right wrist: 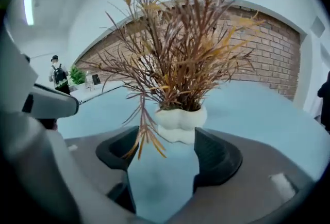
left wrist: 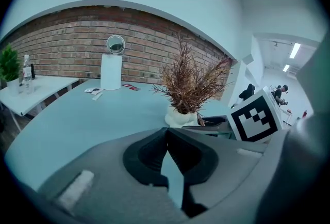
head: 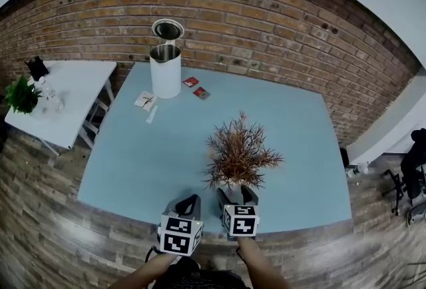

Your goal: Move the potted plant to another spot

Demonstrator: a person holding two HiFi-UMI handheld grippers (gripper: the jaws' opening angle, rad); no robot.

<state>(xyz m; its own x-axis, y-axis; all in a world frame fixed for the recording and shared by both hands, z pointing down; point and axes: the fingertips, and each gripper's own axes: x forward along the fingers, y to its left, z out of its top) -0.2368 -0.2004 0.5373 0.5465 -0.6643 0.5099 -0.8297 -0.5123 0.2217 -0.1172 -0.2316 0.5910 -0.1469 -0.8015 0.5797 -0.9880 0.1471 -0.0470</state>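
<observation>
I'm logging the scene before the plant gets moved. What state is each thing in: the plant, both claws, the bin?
Potted plant: upright on the blue table, not gripped.
Right claw: open, plant just ahead of its tips.
Left claw: shut, empty.
White bin: upright, lid raised.

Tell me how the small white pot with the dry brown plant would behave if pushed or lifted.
Likely tippy: the dry brown foliage spreads much wider and taller than the small white lumpy pot, so a high push could topple it. The pot looks rigid and smooth, so possibly slippery. The foliage looks thin and brittle; squeezing may snap it.
</observation>
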